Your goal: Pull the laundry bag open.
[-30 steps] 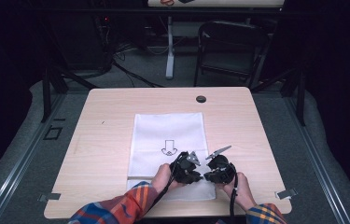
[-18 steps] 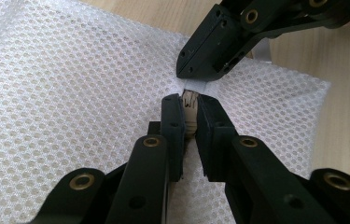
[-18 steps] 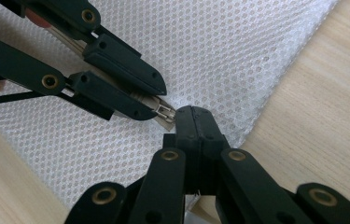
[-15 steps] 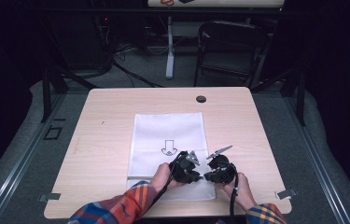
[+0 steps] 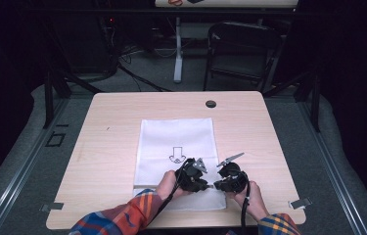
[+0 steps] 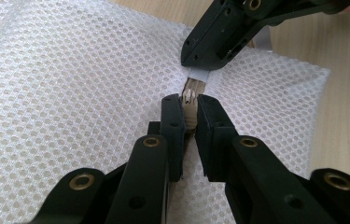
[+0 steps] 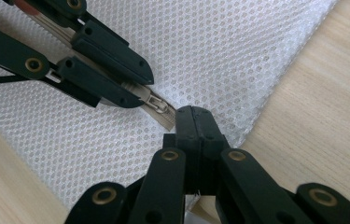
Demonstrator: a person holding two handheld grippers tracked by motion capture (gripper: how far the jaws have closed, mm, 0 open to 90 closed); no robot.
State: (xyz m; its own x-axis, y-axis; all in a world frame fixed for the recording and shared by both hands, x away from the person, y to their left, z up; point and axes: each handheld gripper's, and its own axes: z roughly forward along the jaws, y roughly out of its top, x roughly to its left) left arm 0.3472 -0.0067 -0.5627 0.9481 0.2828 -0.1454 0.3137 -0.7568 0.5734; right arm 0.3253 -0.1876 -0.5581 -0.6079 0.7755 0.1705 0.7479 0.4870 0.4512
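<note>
- The white mesh bag (image 5: 176, 147) lies flat along the middle of the light wood-grain table (image 5: 107, 147), its zipper edge toward the person, so both tools reach it from the near side. Its fabric is a fine honeycomb net, soft and slightly rumpled; a black arrow (image 5: 175, 155) is printed on it.
- The left gripper (image 6: 189, 108) has its 2 black jaws clamped on the beige zipper slider (image 6: 189, 99), probably to draw it along the track.
- The right gripper (image 7: 194, 117) is pinched fully shut on the zipper tape (image 7: 165, 120) just beside the slider, likely anchoring the bag so it will not bunch.
- Both tools meet tip to tip at the bag's near right edge.
- A small black round plug (image 5: 211, 104) sits in the table's far edge.
</note>
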